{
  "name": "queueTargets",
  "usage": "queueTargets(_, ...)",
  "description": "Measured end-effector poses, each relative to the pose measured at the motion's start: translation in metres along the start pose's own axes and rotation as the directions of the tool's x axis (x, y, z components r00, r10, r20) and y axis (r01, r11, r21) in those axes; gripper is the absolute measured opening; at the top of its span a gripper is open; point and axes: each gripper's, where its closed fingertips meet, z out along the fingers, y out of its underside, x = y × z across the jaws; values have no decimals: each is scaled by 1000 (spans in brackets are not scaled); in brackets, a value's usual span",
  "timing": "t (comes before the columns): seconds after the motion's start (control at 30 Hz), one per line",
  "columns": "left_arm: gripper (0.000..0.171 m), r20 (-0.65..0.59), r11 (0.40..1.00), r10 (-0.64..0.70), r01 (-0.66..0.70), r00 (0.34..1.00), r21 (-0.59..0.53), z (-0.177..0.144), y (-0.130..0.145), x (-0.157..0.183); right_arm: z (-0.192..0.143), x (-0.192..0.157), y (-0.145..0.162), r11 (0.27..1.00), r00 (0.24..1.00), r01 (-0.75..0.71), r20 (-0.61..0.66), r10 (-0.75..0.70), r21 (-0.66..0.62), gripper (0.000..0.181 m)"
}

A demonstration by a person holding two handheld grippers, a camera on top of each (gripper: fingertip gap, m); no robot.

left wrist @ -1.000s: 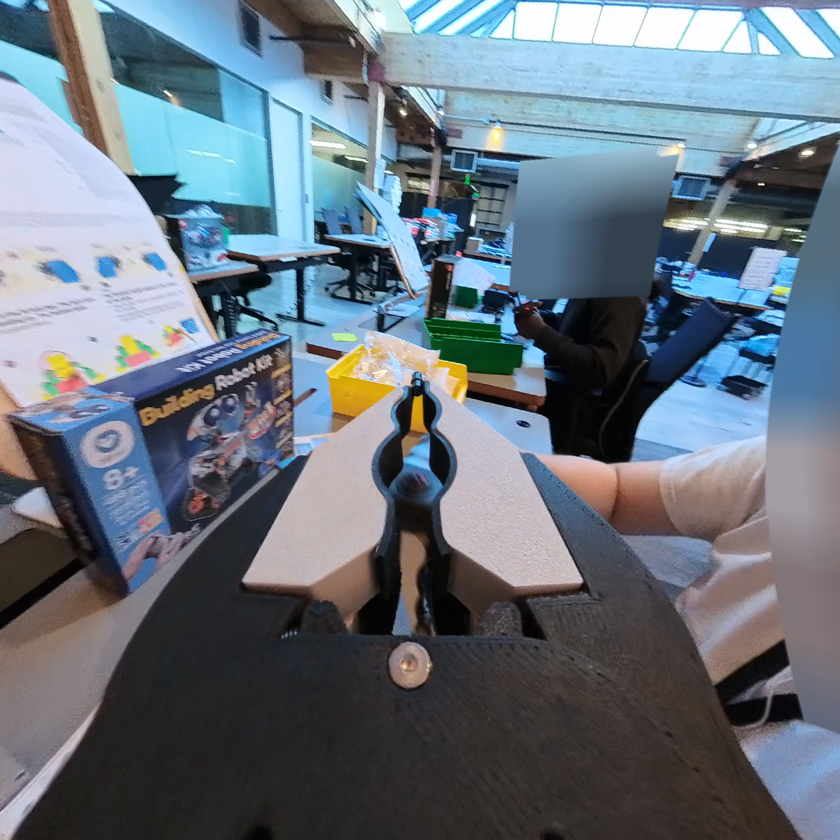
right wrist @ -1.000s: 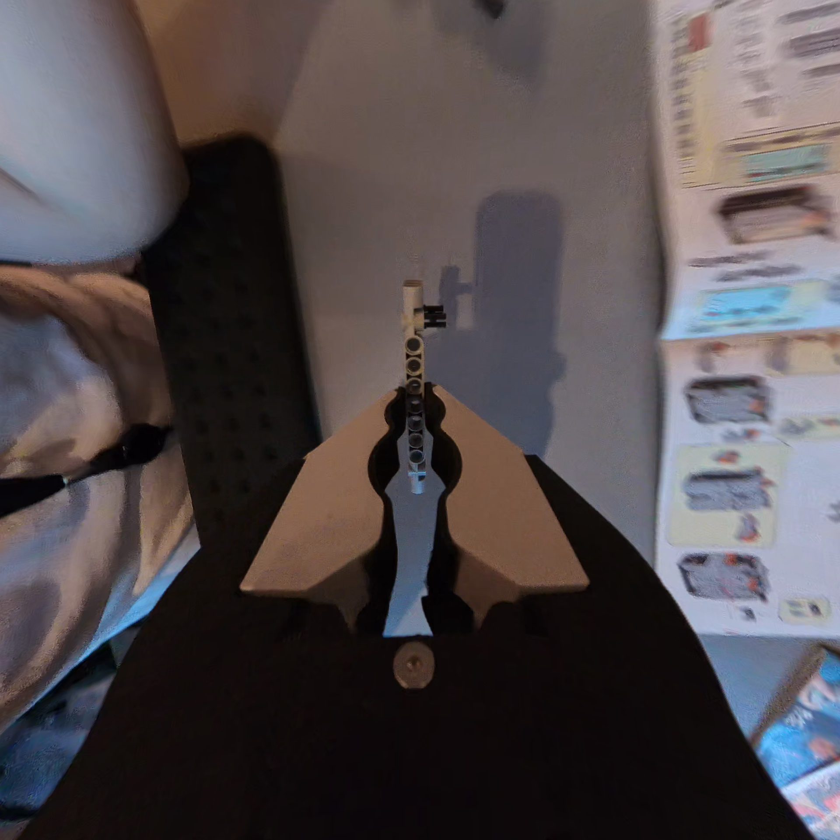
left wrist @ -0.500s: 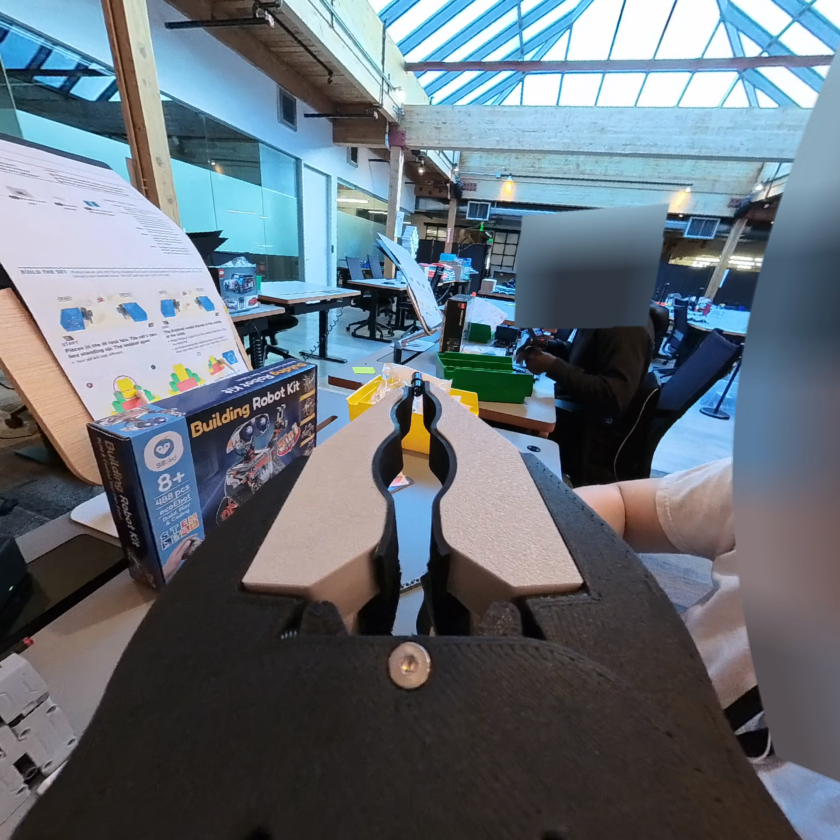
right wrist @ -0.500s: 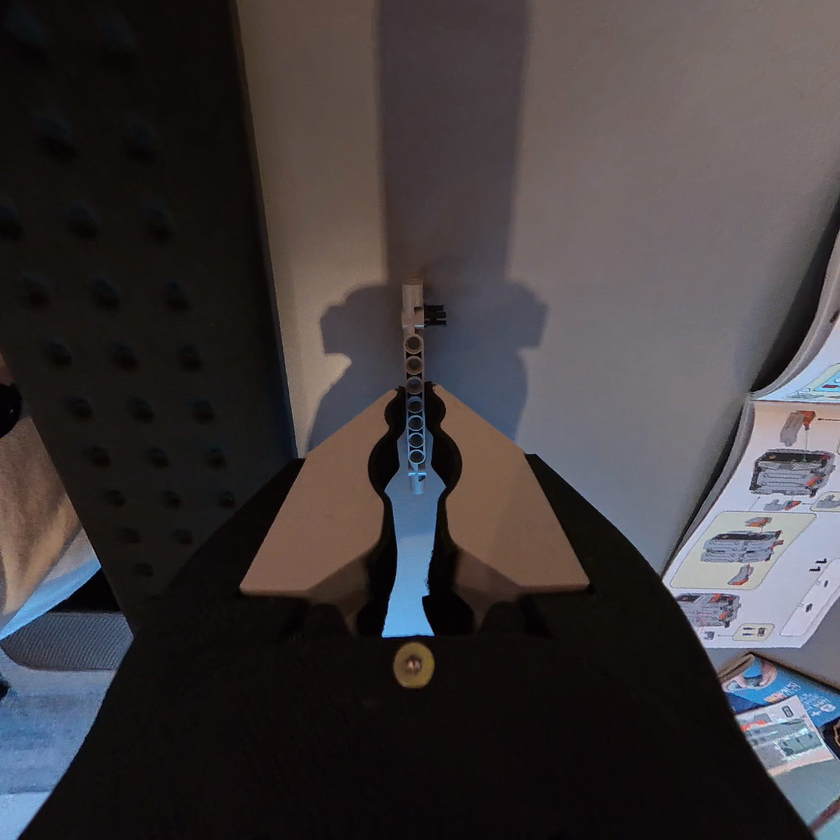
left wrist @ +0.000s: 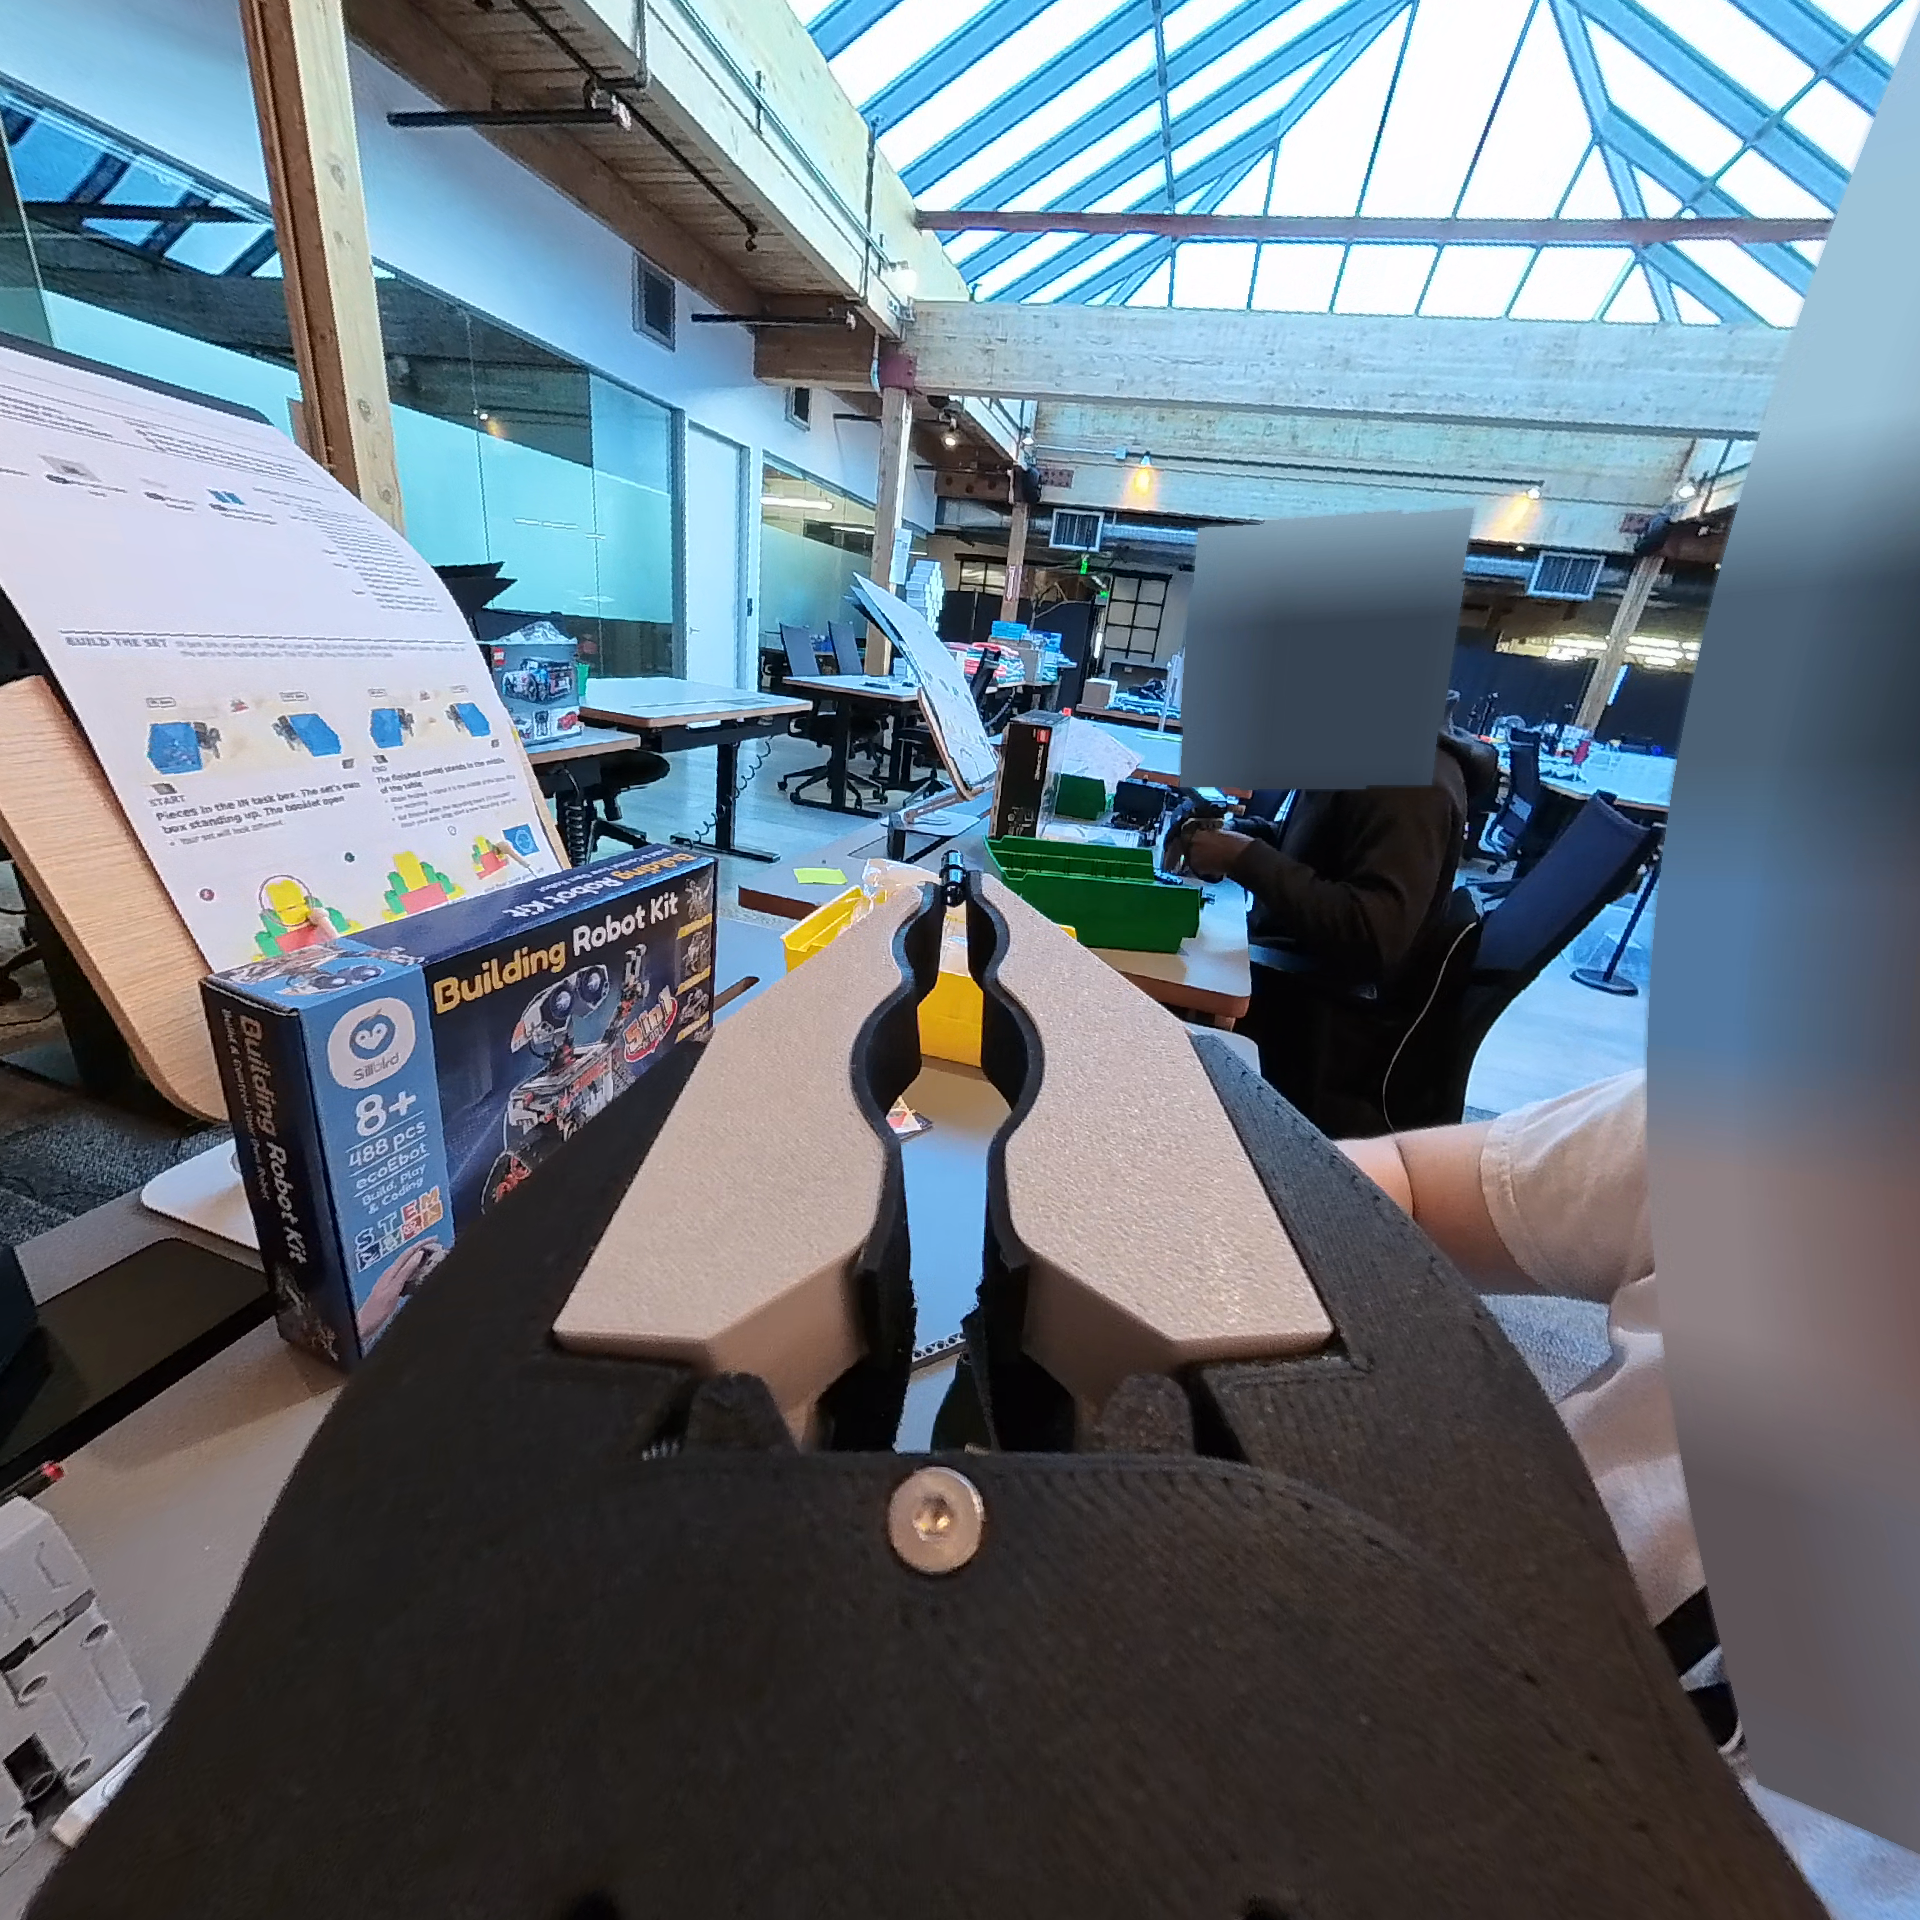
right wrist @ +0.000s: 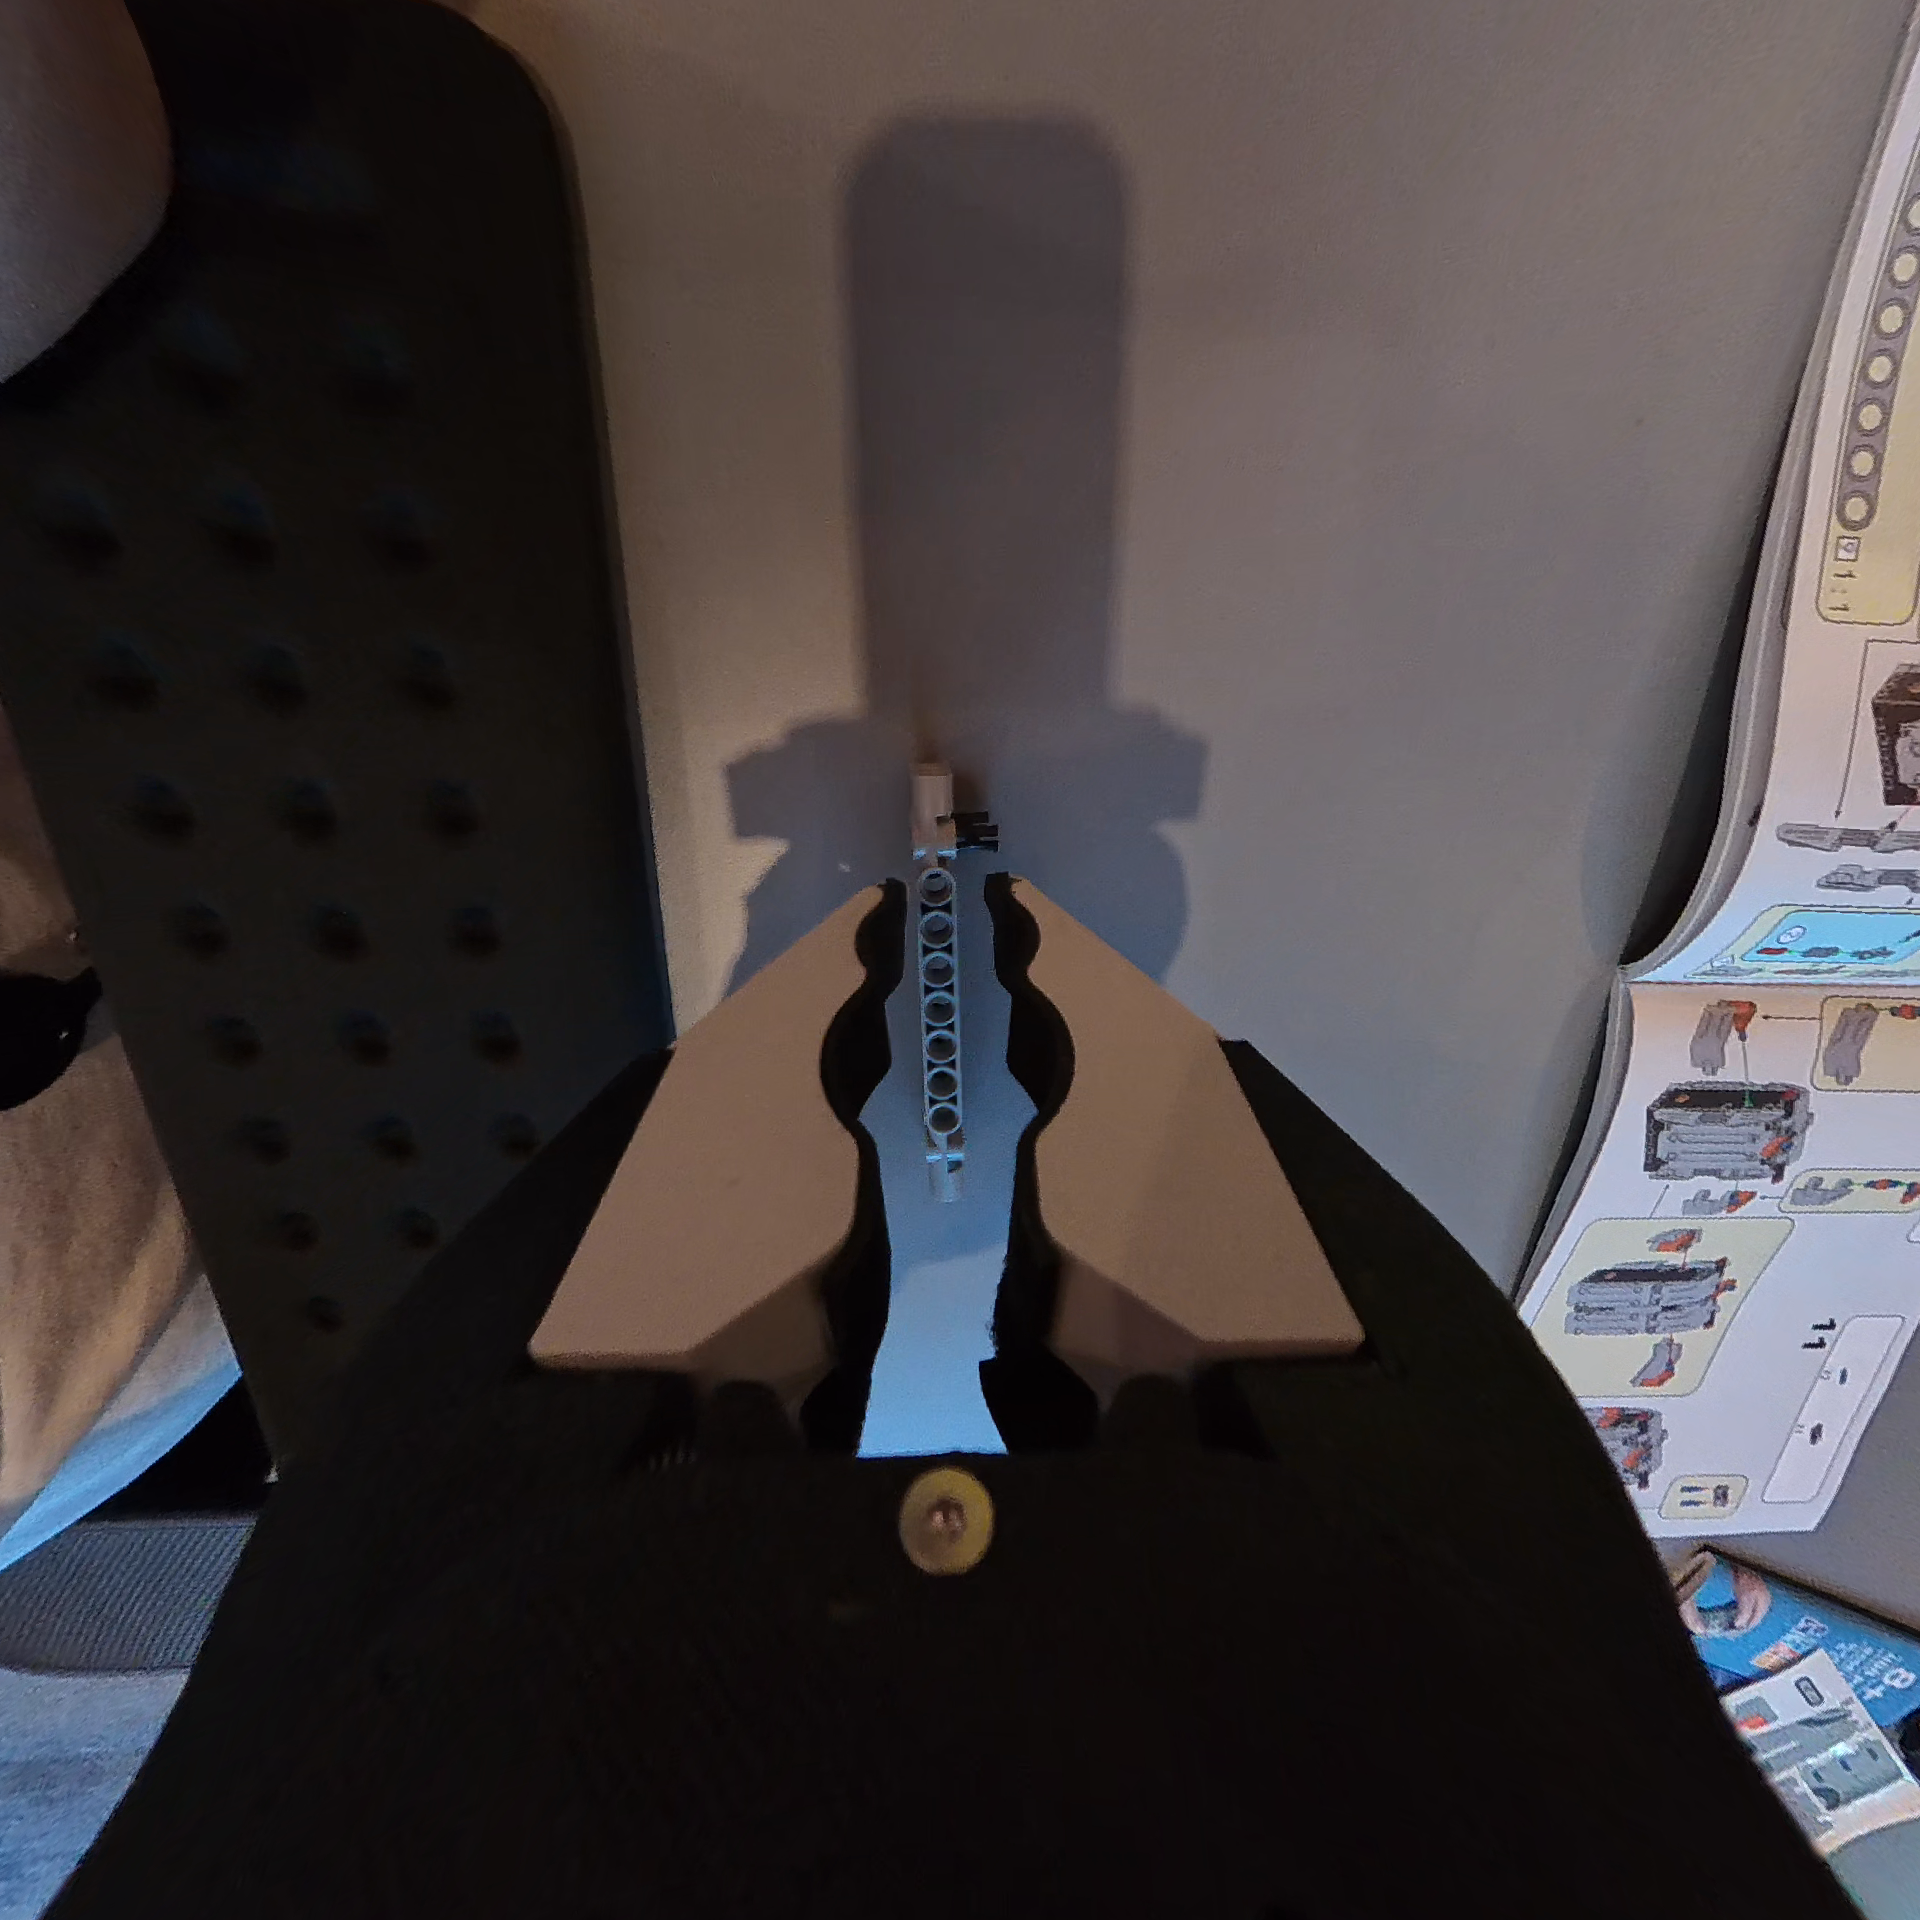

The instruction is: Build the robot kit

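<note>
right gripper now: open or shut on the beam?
Open. In the right wrist view, the right gripper shows gaps on both sides of the grey holed beam; neither finger touches it.

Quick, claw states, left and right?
Left claw: shut on a small black pin.
Right claw: open, grey holed beam loose between its fingers.

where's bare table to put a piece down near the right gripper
Bare grey table lies beyond the grey beam, between the black studded mat and the instruction booklet. Crowded toward the booklet and blue box.
</note>
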Motion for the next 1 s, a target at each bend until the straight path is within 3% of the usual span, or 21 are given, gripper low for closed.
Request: queueTargets(1.0, 2, -8, 1000, -7, 6, 1000, -23, 3, 4, -1, 11, 2, 2, 1000, 1000, -14, 9, 14, 3, 7)
